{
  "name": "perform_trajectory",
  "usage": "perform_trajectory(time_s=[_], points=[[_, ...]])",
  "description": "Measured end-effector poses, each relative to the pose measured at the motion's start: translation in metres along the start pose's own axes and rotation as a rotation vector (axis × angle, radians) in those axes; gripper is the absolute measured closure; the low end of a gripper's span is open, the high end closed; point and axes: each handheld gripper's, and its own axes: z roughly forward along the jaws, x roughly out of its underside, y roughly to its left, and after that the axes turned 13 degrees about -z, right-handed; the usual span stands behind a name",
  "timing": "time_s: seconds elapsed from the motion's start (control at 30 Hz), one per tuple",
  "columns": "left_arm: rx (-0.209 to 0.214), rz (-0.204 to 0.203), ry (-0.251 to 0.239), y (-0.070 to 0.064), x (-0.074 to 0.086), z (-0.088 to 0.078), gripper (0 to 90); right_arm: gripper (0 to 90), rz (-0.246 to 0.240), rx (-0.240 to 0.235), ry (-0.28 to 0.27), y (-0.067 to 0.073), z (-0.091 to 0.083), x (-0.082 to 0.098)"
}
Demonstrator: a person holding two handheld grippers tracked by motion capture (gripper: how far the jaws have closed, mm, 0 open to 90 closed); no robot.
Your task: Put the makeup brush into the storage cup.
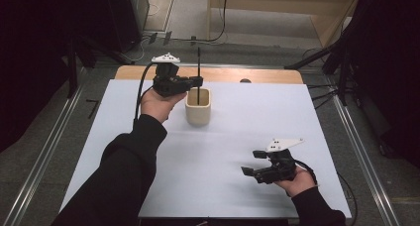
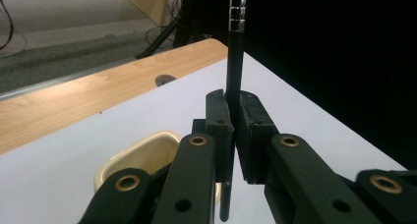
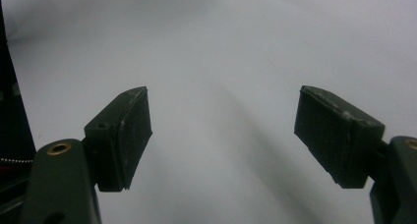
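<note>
A wooden table (image 1: 277, 76) carries a white sheet (image 1: 237, 137) bearing a cream cup (image 1: 198, 112).

High cam overhead; claw cams close; share table (image 1: 237, 137).

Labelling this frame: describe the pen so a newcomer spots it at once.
On the white table, look to the far side for the cream cup. Standing upright over it, pinched in the left claw, is the pen: a thin black stick with a silver band near its top.
</note>
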Motion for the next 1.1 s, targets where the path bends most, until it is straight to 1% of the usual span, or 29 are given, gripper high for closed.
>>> perform_trajectory(time_s=[0.03,0.07,0.1,0.13,0.27,0.4,0.43,0.47,0.53,0.57,0.63,0.7,0.73,0.87,1.03,1.1], points=[[-0.005,0.0,-0.004,0.0,0.0,0.001,84.9,22.7,0.0,-0.001,0.0,0.0,0.0,0.0],[-0.019,0.009,-0.013,0.001,-0.001,0.001,84.9,22.7,-0.002,-0.001,0.0,0.0,0.0,0.0],[-0.023,0.017,-0.024,0.001,-0.001,0.002,84.9,22.7,-0.001,-0.002,0.0,0.0,0.0,0.0],[-0.026,0.014,-0.033,0.002,-0.001,0.002,84.9,22.7,-0.001,-0.004,0.002,0.0,0.0,0.0],[-0.056,0.036,-0.065,0.006,-0.001,0.005,85.0,22.6,-0.001,-0.01,0.012,0.001,0.001,0.0],[-0.066,0.029,-0.068,0.011,-0.001,0.01,84.9,22.6,-0.002,-0.013,0.009,0.001,0.001,0.0],[-0.067,0.03,-0.071,0.012,0.0,0.011,84.9,22.6,-0.003,-0.012,0.008,0.001,0.001,0.0],[-0.058,0.03,-0.072,0.013,0.0,0.012,84.9,22.6,-0.003,-0.009,0.009,0.001,0.0,0.0],[-0.068,0.041,-0.078,0.014,0.0,0.015,84.9,22.6,0.002,-0.005,0.005,0.0,-0.001,0.0],[-0.069,0.047,-0.079,0.015,0.0,0.016,84.9,22.6,0.005,-0.005,0.007,-0.001,-0.001,0.0],[-0.067,0.036,-0.076,0.017,0.001,0.018,84.9,22.7,0.005,-0.002,0.004,-0.002,-0.001,0.001],[-0.075,0.039,-0.066,0.019,0.002,0.02,84.9,22.6,0.006,-0.003,0.002,-0.002,-0.002,0.001],[-0.077,0.032,-0.062,0.02,0.002,0.021,84.9,22.6,0.006,-0.004,0.002,-0.002,-0.002,0.0],[-0.086,0.028,-0.066,0.024,0.006,0.025,84.9,22.6,0.006,-0.002,0.003,-0.001,-0.003,0.0],[-0.094,0.027,-0.057,0.027,0.012,0.03,84.9,22.6,0.008,-0.002,0.0,-0.002,-0.004,0.0],[-0.093,0.025,-0.044,0.028,0.014,0.032,84.8,22.6,0.006,-0.002,0.002,-0.002,-0.004,0.0]])
